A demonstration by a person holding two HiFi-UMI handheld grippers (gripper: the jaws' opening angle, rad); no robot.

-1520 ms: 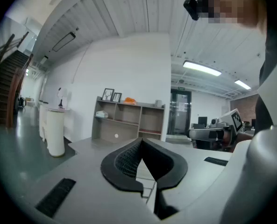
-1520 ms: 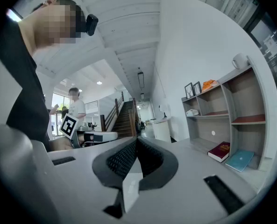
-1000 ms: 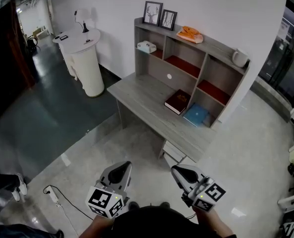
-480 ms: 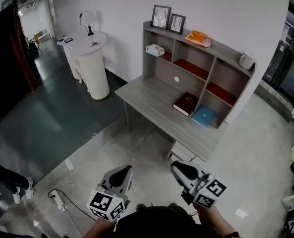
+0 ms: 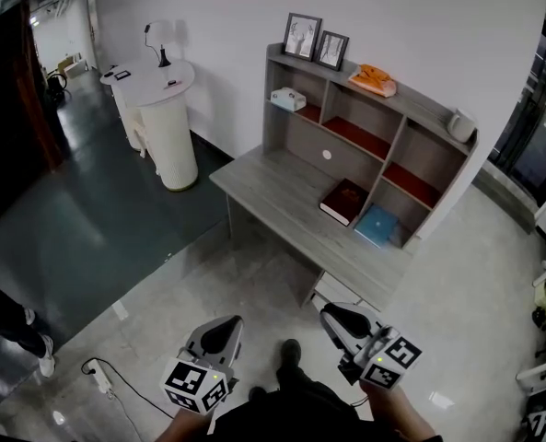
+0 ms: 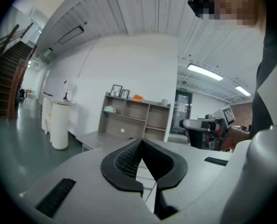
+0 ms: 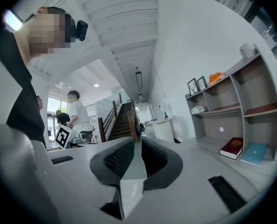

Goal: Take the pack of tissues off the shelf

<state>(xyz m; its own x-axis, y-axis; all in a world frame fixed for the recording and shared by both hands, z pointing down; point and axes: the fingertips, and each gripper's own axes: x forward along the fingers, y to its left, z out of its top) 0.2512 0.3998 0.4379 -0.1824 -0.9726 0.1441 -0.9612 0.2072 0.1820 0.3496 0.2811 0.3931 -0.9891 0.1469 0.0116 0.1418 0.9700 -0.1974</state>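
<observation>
"Well, where is the pack of tissues (image 5: 288,99)?"

"In the top-left compartment of the shelf unit (image 5: 300,141), which stands at the back of the grey desk (image 5: 273,187). It's well apart from both grippers."

"And the grippers?"

"From the head view, the left gripper (image 5: 219,330) and the right gripper (image 5: 340,319) hang low over the floor, side by side, pointing towards the desk. Their own views settle the jaws: both pairs are pressed tip to tip with nothing between them."

"Does any view show something the others miss?"

"The right gripper view looks sideways down the room. It shows a staircase (image 7: 124,120) and a person in a white top (image 7: 78,116), neither of which appears from above. It also shows the red book (image 7: 233,147) and the blue book (image 7: 254,153) in the bottom compartments. In the left gripper view those two are behind the gripper's own body."

"Anything hard to make out?"

"The orange object (image 5: 376,79) on top of the shelf is too small to name. At the left edge of the head view only someone's legs (image 5: 19,325) show."

"And the room?"

"White walls, and a white slatted ceiling. The floor (image 5: 208,274) is pale and glossy by the desk, and dark farther left. A white round counter (image 5: 162,118) stands beside the desk."
</observation>
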